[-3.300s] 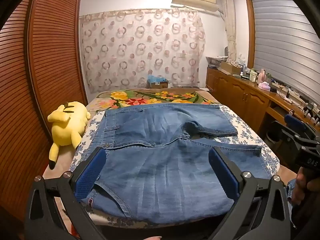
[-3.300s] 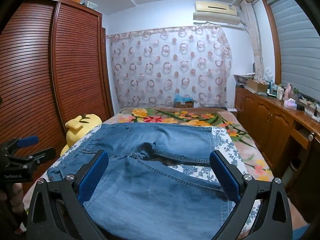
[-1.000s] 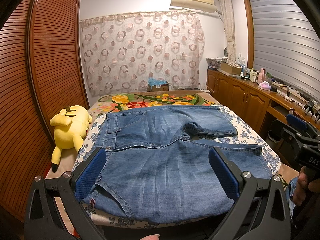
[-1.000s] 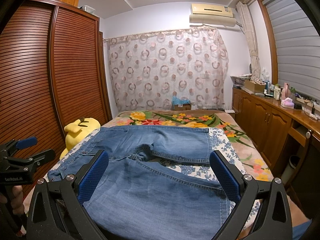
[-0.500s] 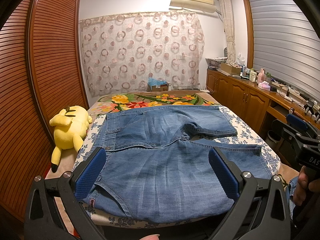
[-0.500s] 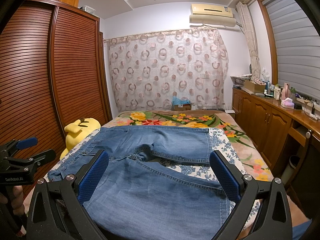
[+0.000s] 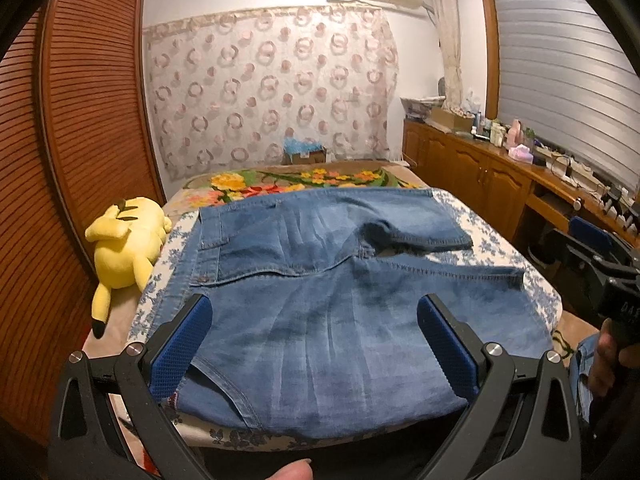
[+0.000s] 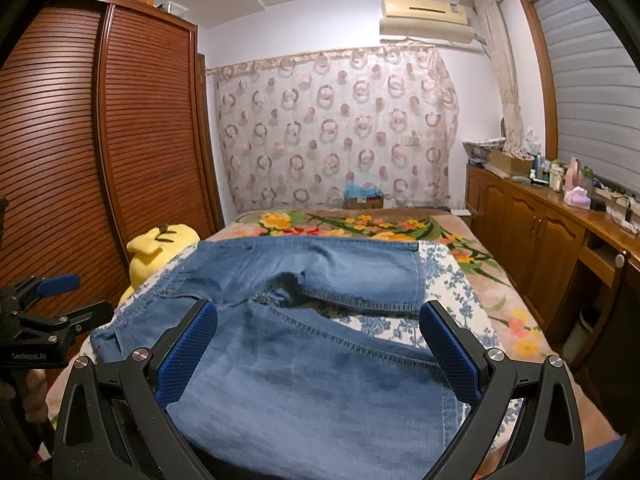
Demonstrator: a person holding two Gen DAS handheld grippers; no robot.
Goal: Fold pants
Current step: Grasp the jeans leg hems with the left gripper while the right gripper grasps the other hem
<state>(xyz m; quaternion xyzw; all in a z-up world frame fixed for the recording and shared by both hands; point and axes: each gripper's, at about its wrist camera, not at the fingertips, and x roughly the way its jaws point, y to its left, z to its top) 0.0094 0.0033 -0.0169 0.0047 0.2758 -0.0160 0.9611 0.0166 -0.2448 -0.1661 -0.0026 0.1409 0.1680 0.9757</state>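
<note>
Blue denim pants (image 7: 320, 280) lie spread flat across the bed (image 7: 496, 236), waistband to the left, two short legs to the right. In the right wrist view the pants (image 8: 320, 360) fill the near bed. My left gripper (image 7: 318, 334) is open and empty, held above the near edge of the pants. My right gripper (image 8: 318, 350) is open and empty, above the near leg. Each gripper shows at the edge of the other's view: the right one (image 7: 600, 264), the left one (image 8: 44, 312).
A yellow plush toy (image 7: 124, 240) lies at the bed's left edge beside a slatted wooden wardrobe (image 7: 80, 140). A wooden counter with bottles (image 7: 500, 160) runs along the right wall. A floral blanket (image 7: 300, 180) covers the far end of the bed.
Both grippers stay open and almost still; the views shifted only slightly. The pants have not moved.
</note>
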